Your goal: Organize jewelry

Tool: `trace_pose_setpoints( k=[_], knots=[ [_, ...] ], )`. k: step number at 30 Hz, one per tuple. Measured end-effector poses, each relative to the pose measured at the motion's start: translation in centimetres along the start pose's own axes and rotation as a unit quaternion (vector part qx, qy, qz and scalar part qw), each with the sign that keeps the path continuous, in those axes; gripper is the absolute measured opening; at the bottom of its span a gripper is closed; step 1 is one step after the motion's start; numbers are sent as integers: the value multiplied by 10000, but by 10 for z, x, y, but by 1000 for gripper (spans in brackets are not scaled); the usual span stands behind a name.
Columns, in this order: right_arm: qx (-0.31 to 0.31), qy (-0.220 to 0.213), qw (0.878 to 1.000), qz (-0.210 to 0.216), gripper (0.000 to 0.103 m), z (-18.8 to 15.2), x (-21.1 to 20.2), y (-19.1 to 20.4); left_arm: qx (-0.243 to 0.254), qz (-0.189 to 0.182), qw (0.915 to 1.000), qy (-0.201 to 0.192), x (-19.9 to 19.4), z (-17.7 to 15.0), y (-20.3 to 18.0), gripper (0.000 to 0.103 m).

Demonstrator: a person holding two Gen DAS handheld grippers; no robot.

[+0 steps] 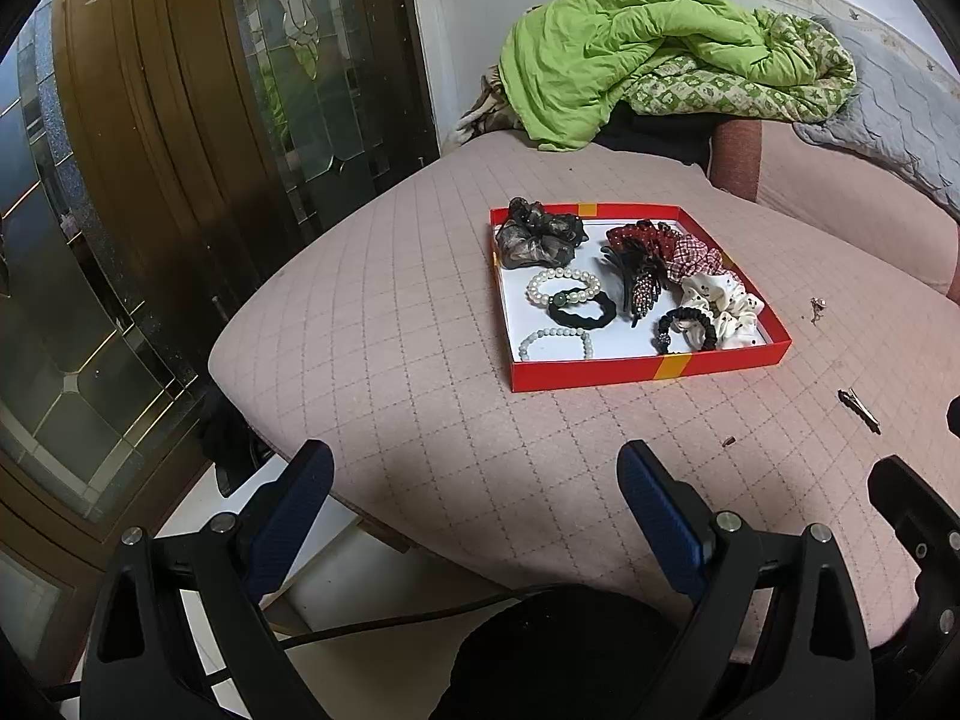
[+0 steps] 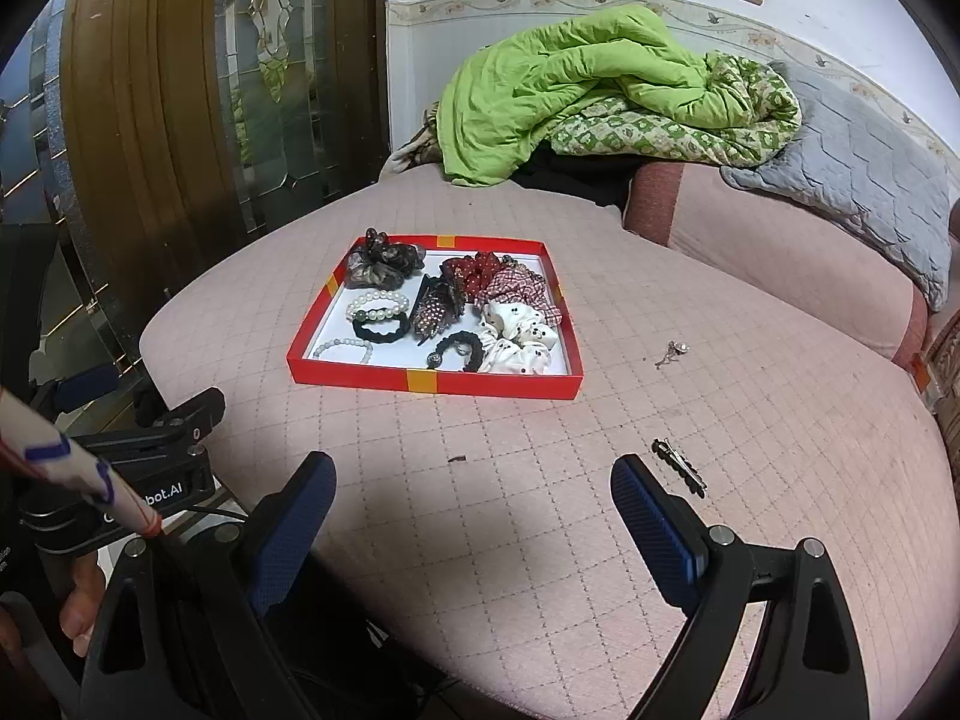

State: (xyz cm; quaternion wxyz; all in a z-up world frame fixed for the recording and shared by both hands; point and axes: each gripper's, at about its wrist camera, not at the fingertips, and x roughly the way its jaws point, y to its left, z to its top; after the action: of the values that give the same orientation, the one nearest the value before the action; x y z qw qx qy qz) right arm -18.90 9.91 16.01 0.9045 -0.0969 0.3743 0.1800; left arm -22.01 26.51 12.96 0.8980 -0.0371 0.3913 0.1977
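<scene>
Both the left gripper and right gripper are held spread wide, empty. The red tray of jewelry is seen mid-cushion; a metal clip and a small trinket, too tiny to identify, are left outside it.

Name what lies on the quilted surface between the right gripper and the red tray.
In the right wrist view, one small dark scrap lies between the right gripper and the red tray; otherwise the quilted surface is bare.
</scene>
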Motion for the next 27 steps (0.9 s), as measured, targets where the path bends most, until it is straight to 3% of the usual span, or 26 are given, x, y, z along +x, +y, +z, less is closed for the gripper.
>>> trace_pose_setpoints(
  k=[20, 27],
  knots=[
    [30, -62, 10000, -10, 95, 0, -1, -1, 62, 8, 10000, -12, -1, -1, -3, 95],
    [99, -297, 9995, -18, 95, 2, -9, -2, 82, -31, 9999, -54, -2, 0, -3, 95]
  ],
)
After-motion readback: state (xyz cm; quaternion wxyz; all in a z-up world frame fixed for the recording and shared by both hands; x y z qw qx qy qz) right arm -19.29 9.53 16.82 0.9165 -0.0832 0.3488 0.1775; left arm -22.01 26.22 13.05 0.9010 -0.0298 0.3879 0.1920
